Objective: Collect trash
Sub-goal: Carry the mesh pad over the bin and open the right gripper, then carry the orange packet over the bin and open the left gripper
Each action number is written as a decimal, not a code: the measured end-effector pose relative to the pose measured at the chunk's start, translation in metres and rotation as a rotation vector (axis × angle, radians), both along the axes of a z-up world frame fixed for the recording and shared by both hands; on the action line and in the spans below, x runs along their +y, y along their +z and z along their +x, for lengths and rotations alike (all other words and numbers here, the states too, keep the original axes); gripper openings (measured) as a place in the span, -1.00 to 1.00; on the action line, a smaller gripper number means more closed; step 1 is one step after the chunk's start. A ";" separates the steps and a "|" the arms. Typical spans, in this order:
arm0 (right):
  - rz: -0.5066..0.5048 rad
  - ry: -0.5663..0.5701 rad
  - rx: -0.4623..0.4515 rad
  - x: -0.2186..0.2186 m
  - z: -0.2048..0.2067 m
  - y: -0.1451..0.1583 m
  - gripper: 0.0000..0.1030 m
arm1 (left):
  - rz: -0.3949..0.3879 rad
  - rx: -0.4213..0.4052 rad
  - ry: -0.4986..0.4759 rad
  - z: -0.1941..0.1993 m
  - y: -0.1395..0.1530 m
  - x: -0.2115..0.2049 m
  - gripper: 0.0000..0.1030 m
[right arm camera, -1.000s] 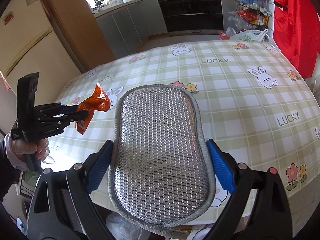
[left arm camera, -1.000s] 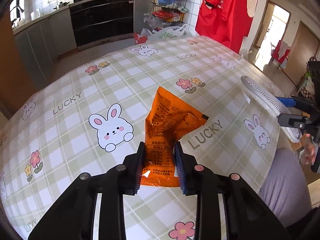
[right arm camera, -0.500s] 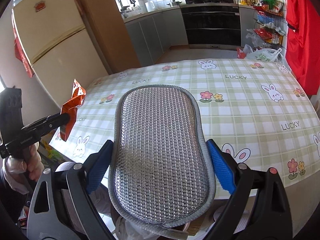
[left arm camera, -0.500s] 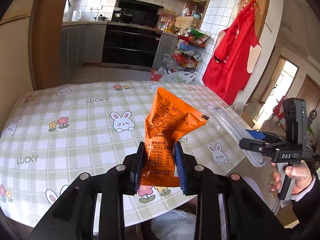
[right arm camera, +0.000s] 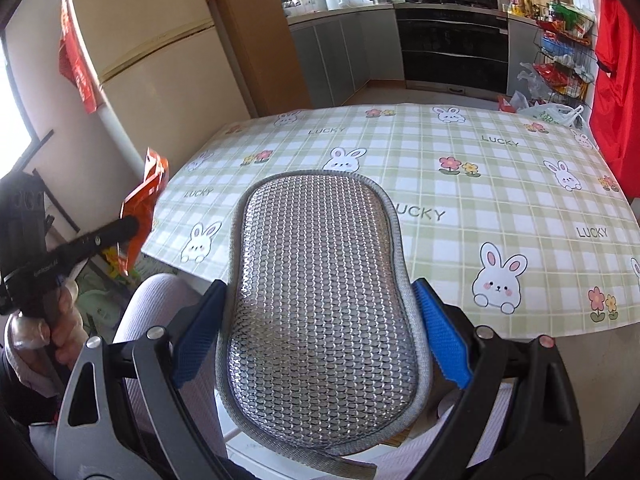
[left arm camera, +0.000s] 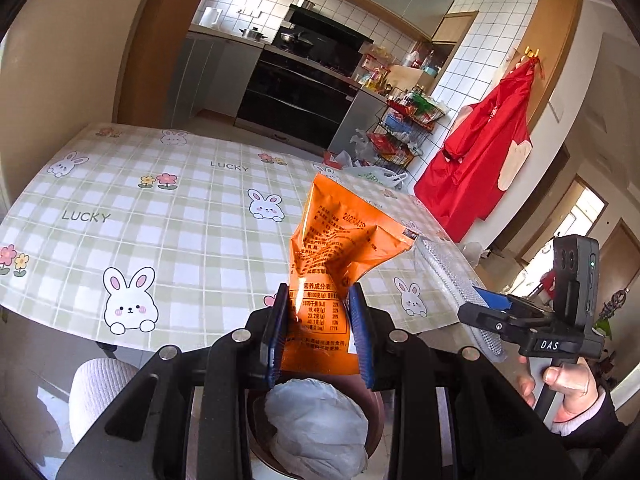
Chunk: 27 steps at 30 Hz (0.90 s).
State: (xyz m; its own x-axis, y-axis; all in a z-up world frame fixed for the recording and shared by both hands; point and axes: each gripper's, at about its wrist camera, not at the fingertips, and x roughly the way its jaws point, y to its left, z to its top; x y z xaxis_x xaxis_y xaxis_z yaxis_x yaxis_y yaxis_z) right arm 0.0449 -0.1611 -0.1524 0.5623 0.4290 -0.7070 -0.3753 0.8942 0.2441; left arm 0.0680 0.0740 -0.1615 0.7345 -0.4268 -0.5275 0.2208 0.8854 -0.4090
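Through the left wrist camera I see my left tool (left arm camera: 320,332) clamped on one crinkled orange foil wrapper (left arm camera: 340,248), its two blue ribbed pads pressing the printed lower end while the creased top stands up and fans open. The tool tilts downward, off the near edge of the worktop (left arm camera: 160,216), which wears a glossy green-checked cloth with rabbits and flowers. Directly beneath the wrapper sits one round dark bin (left arm camera: 312,424) holding a crumpled pale bag. To the right, a hand (left arm camera: 560,384) grips the handle of my right tool (left arm camera: 480,304), which carries a flat pad seen edge-on.

Through the right wrist camera, the right tool (right arm camera: 320,336) is closed wide on one oblong scouring pad (right arm camera: 320,304), silver mesh with a grey fabric border, its blue pads squeezing both long sides. It points down toward the worktop's (right arm camera: 480,184) near edge. At far left a hand (right arm camera: 44,320) holds the left tool (right arm camera: 132,224), level, with the orange wrapper (right arm camera: 144,204) in its tip, clear of the worktop.
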 end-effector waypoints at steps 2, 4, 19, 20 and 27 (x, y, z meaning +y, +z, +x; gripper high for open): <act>-0.006 0.018 0.013 0.005 -0.007 -0.004 0.75 | -0.003 -0.017 0.005 -0.007 0.004 0.003 -0.43; -0.018 0.037 0.029 0.011 -0.012 -0.010 0.75 | -0.008 -0.024 0.009 -0.011 0.006 0.006 -0.43; -0.029 0.133 0.136 0.038 -0.006 -0.047 0.87 | -0.013 0.020 -0.005 -0.003 -0.009 0.001 -0.43; -0.019 0.131 0.128 0.038 -0.006 -0.047 0.88 | -0.013 0.025 -0.009 -0.001 -0.012 0.001 -0.43; 0.028 -0.008 0.046 0.010 0.001 -0.032 0.89 | -0.009 0.058 -0.052 0.004 -0.021 -0.009 -0.43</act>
State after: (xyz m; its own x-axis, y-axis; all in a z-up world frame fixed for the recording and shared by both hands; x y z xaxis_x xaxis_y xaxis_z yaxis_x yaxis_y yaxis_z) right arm 0.0454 -0.1507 -0.1841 0.5334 0.4445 -0.7196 -0.3557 0.8898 0.2859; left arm 0.0717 0.0649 -0.1828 0.6794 -0.4685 -0.5647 0.2415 0.8695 -0.4308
